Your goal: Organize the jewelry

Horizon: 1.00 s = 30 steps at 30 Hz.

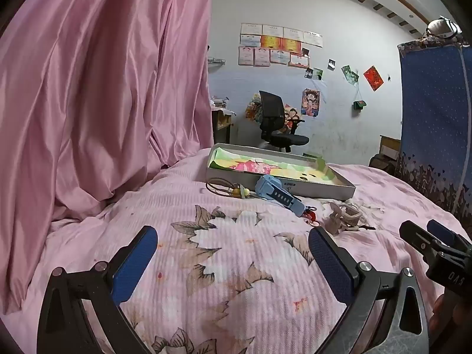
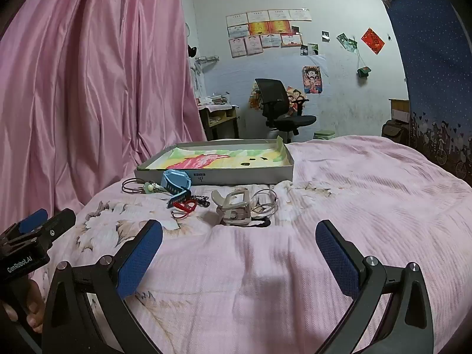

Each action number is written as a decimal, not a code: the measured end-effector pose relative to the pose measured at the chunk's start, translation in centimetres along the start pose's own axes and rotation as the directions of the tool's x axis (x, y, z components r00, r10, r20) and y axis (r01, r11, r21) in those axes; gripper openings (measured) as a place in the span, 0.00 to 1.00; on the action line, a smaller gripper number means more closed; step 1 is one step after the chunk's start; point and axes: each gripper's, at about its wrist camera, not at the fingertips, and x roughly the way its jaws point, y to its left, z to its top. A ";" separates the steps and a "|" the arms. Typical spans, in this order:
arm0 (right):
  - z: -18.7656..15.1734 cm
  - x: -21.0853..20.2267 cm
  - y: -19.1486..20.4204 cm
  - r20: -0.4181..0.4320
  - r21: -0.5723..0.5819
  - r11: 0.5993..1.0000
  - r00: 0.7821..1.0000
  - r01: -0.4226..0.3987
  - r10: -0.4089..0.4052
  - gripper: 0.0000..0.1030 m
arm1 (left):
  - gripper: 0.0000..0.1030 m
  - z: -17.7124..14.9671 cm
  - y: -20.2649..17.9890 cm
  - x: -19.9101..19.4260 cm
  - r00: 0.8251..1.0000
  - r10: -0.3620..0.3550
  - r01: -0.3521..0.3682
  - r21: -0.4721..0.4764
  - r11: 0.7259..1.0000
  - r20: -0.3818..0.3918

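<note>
Two claws, both spread wide and empty, hover low over the bed (image 2: pixel 354 177): my left claw (image 1: pixel 233 253) above the flower-printed part of the pink quilt, my right claw (image 2: pixel 239 247) over plain ribbed fabric. None of the jewelry is in the tray yet, as I judge it. It lies in a loose line just before the shallow cardboard tray (image 2: pixel 236 175), which is lined with a bright painted sheet.

From the left I see thin dark wire bangles (image 2: pixel 132 185) with a few pale beads, a blue plastic watch (image 2: pixel 174 184) propped up on its strap, a red cord bracelet (image 2: pixel 184 206), a cream watch with a square face (image 2: pixel 236 206) and silver hoop bangles (image 2: pixel 265 203).

I would start with the cream watch, nearest my right claw. It is rigid and chunky, so I would come down across its case and close firmly. Hoops and cords are thin, slippery and sunk in soft quilt; those need the pads pressed into the fabric around them. Lifting one piece may drag a tangled neighbour along.
</note>
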 end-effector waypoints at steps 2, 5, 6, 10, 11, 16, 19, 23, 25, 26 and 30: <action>0.0 0.0 0.0 0.003 0.006 1.000 1.000 -0.003 0.003 0.99 | 1.00 0.0 0.0 0.0 1.000 -0.001 0.001 -0.002 1.000 0.000; 0.0 0.0 0.0 0.005 0.007 1.000 1.000 -0.003 0.003 0.99 | 1.00 0.0 0.0 0.1 1.000 -0.004 0.004 -0.003 1.000 0.001; 0.0 0.0 0.0 0.004 0.006 1.000 1.000 -0.003 0.003 0.99 | 1.00 0.0 0.1 0.1 1.000 -0.005 0.005 -0.004 1.000 0.001; 0.0 0.0 0.0 0.006 0.006 1.000 1.000 -0.003 0.003 0.99 | 1.00 0.0 0.0 0.1 1.000 -0.002 0.002 -0.002 1.000 0.000; 0.0 0.0 0.0 0.006 0.006 1.000 1.000 -0.003 0.003 0.99 | 1.00 0.0 0.1 0.1 1.000 -0.002 0.002 -0.003 1.000 0.000; 0.0 0.0 0.0 0.004 0.005 1.000 1.000 -0.002 0.002 0.99 | 1.00 0.0 0.0 0.1 1.000 -0.003 0.003 0.001 1.000 0.003; 0.0 0.0 0.0 0.005 0.006 1.000 1.000 -0.004 0.004 0.99 | 1.00 0.0 0.0 0.1 1.000 -0.006 0.006 0.000 1.000 0.002; 0.0 0.0 0.0 0.005 0.006 1.000 1.000 -0.003 0.003 0.99 | 1.00 0.1 -0.9 0.3 1.000 -0.006 0.006 -0.002 1.000 0.001; 0.0 0.0 0.0 0.006 0.006 1.000 1.000 -0.003 0.003 0.99 | 1.00 0.1 -1.1 0.4 1.000 -0.006 0.006 -0.003 1.000 0.002; 0.0 0.0 0.0 0.006 0.006 1.000 1.000 -0.003 0.003 0.99 | 1.00 0.1 -1.1 0.4 1.000 -0.006 0.006 -0.003 1.000 0.002; 0.0 0.0 -0.1 0.006 0.006 1.000 1.000 -0.004 0.003 0.99 | 1.00 0.1 -0.6 0.1 1.000 -0.009 0.009 -0.003 1.000 0.004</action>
